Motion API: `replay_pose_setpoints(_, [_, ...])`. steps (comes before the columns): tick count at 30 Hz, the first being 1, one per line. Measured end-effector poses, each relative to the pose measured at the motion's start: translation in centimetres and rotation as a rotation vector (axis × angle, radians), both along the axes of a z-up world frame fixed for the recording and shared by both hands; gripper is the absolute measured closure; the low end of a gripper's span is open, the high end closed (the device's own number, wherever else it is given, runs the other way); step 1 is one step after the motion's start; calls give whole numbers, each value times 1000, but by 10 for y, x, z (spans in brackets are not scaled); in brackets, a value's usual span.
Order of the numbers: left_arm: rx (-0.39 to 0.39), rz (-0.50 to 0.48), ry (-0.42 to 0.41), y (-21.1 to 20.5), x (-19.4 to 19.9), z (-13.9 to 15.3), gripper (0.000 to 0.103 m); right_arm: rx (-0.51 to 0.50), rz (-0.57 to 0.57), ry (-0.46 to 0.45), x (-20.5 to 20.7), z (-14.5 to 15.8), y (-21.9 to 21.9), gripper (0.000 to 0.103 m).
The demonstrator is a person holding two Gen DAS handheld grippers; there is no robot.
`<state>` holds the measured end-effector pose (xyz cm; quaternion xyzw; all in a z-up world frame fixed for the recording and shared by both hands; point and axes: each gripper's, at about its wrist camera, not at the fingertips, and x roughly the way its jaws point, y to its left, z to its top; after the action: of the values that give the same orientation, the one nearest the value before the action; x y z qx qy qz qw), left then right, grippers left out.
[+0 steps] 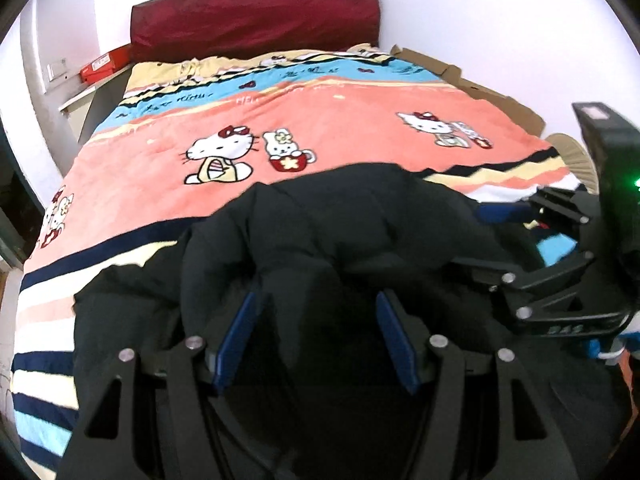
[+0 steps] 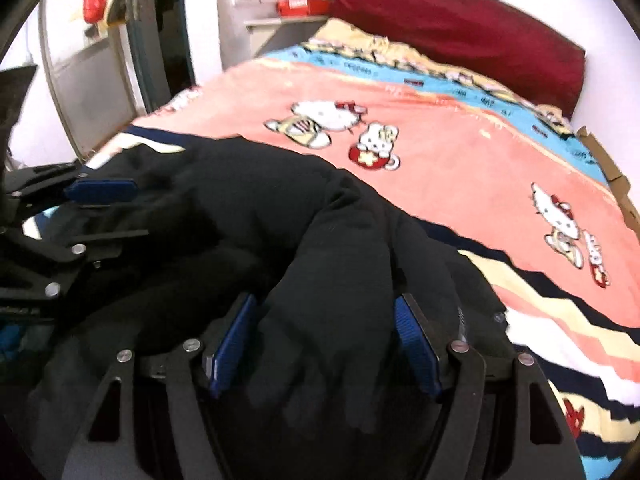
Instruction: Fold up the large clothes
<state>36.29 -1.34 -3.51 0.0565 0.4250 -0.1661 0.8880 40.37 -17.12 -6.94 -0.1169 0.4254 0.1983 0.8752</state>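
Both claws grasp the black padded jacket (image 1: 320, 220) bunched on the cartoon blanket (image 1: 340, 120): left gripper (image 1: 318, 340) and right gripper (image 2: 328, 340) each pinch a thick fold; garment likely bulky, soft, slippery; grip seams or hem edges, not loose padding.

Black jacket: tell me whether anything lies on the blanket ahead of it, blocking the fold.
Nothing visible does. The black jacket is bunched at the near end of the bed, and the blanket beyond it up to the red headboard carries nothing.
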Motion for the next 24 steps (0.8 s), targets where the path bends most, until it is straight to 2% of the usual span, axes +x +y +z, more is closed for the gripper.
replay_pose_setpoints(2, [18,-19,19,-6,-12,-5,42,31,10,-3,-19,10,-5,29])
replay_pose_setpoints(4, [46,-3,52,-11,-17,-22,42,40,16,15,-33,7,-7,26])
replay_pose_setpoints(7, [98,37,77,-17,-16,-50,42,-18,2,91,-31,-24,-3,26])
replay_pose_setpoints(9, [103,60,77,-19,-16,-54,42,-22,-21,122,-27,-39,-4,26])
replay_pose_setpoints(12, [79,97,72,-15,-23,-42,42,-12,-60,131,-26,-34,-3,25])
replay_pose_setpoints(14, [70,107,43,-11,-42,-23,42,-16,-66,116,-37,-23,-6,26])
replay_pose_setpoints(21, [98,163,-105,5,-135,46,42,11,-90,23,-120,42,-35,25])
replay_pose_setpoints(24, [111,190,-160,13,-181,72,42,6,-92,-2,-156,59,-45,24])
